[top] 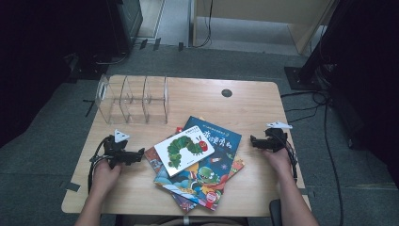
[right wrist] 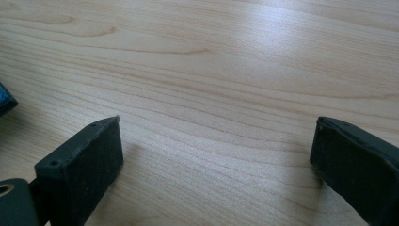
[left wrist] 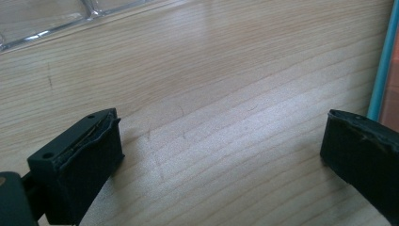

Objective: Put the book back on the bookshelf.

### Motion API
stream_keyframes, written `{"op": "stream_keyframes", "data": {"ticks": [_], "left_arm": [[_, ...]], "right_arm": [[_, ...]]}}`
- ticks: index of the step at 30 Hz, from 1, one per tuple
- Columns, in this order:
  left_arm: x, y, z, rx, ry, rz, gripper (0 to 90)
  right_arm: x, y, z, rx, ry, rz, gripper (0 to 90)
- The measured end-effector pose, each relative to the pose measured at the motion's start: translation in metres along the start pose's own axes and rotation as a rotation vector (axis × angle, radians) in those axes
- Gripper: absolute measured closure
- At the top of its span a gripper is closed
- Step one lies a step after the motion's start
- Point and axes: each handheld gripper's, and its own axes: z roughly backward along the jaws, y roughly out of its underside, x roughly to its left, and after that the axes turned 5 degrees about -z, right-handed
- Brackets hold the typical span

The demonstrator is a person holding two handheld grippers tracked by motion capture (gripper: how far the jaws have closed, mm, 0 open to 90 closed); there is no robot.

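Note:
A loose pile of picture books (top: 202,174) lies at the middle of the wooden table (top: 254,106); the top one is white with a green caterpillar (top: 184,149). A clear acrylic rack (top: 134,100) with three slots stands at the back left. My left gripper (top: 139,155) rests on the table left of the pile, jaws pointing toward the books, open and empty; in the left gripper view (left wrist: 221,146) bare wood lies between the jaws and a book's teal edge (left wrist: 383,61) is at the right. My right gripper (top: 253,142) rests right of the pile, open and empty over bare wood (right wrist: 216,150).
A round cable hole (top: 227,92) sits in the table's back right. Cables (top: 324,127) trail over the grey floor to the right, beside a black stand base (top: 301,75). The rack's clear base (left wrist: 42,23) shows at the top left of the left gripper view.

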Motion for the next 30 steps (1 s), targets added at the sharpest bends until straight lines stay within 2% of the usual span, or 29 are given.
{"op": "stream_keyframes", "data": {"ticks": [11,16,21,22,25,27,28,29,30], "left_arm": [[0.000,0.000,0.000,0.004,-0.002,-0.009,0.0],[-0.001,0.001,0.001,0.004,-0.008,-0.001,0.0],[0.001,0.003,0.002,-0.001,0.019,-0.027,0.0],[0.001,0.003,0.003,-0.002,0.018,-0.026,2.9],[0.003,0.004,0.009,-0.023,0.012,-0.018,24.8],[0.005,0.003,0.009,-0.024,0.020,-0.015,24.8],[0.006,0.002,0.009,-0.016,0.019,-0.016,25.2],[0.006,0.002,0.009,-0.016,0.019,-0.016,25.2],[0.006,0.001,0.010,0.000,0.024,-0.019,25.2]], "right_arm": [[0.000,-0.001,0.000,-0.005,0.004,-0.005,3.9],[0.001,-0.001,-0.001,-0.005,0.004,-0.007,4.0],[0.001,-0.001,-0.001,-0.005,0.004,-0.007,4.3],[0.001,-0.002,0.000,-0.001,0.005,-0.012,6.3],[0.002,-0.002,0.001,0.001,0.004,-0.014,8.7],[0.003,-0.002,0.003,0.003,0.002,-0.017,13.3],[0.001,-0.003,0.005,0.008,-0.015,-0.034,16.5],[0.001,-0.003,0.005,0.008,-0.015,-0.034,16.5],[-0.001,-0.005,0.007,0.018,-0.038,-0.063,22.6]]}}
